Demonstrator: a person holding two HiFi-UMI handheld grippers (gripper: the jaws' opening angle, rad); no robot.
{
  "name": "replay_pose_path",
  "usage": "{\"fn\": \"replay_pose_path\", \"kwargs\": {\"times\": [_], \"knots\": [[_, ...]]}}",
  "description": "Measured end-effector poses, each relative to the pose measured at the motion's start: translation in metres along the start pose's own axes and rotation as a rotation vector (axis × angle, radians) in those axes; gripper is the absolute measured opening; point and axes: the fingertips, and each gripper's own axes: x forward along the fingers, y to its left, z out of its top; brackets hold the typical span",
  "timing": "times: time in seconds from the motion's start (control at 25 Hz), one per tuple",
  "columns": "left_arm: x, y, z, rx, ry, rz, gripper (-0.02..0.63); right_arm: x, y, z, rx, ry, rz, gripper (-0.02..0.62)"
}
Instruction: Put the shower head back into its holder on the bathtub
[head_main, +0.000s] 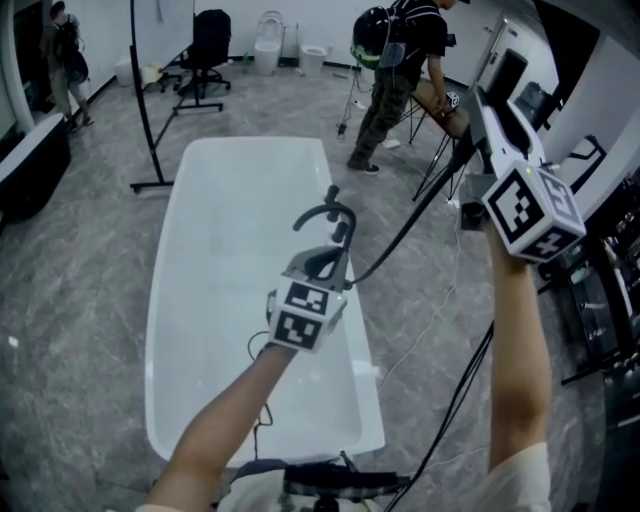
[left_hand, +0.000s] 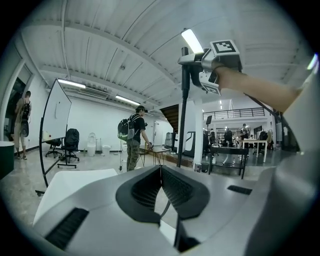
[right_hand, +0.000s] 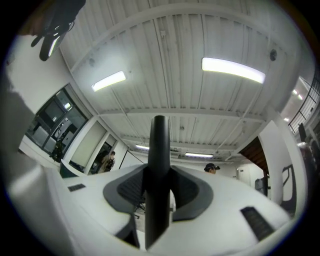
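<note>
The black shower head (right_hand: 159, 170) stands upright between the jaws of my right gripper (right_hand: 159, 192), which is shut on its handle. In the head view the right gripper (head_main: 480, 120) is raised at the right, above and to the right of the tub. The black hose (head_main: 420, 205) runs down from it to the rim. The black curved holder (head_main: 330, 215) stands on the right rim of the white bathtub (head_main: 170, 260). My left gripper (head_main: 335, 255) hovers just in front of the holder, shut with nothing between its pads (left_hand: 161, 172). The left gripper view also shows the shower head (left_hand: 184, 110) held by the right gripper (left_hand: 192, 60).
A person with a backpack (head_main: 400, 70) stands beyond the tub beside a folding table. A whiteboard stand (head_main: 150, 110), an office chair (head_main: 205, 50) and toilets (head_main: 268, 45) are at the back. Another person (head_main: 65, 60) is at the far left. Cables (head_main: 430, 330) cross the floor at the right.
</note>
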Motion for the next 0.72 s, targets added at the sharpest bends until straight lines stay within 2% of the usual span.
{"fn": "replay_pose_path", "kwargs": {"times": [0.2,0.56,0.72], "knots": [[0.004,0.004,0.005,0.013,-0.005,0.005,0.015,-0.001,-0.005,0.007,0.031,-0.056,-0.019,0.143],[0.007,0.010,-0.019,0.016,0.038,0.009,0.015,0.006,0.004,-0.056,0.087,-0.003,-0.020,0.143],[0.003,0.017,-0.030,0.010,0.050,0.023,0.015,0.002,0.008,-0.080,0.079,0.015,-0.027,0.143]]}}
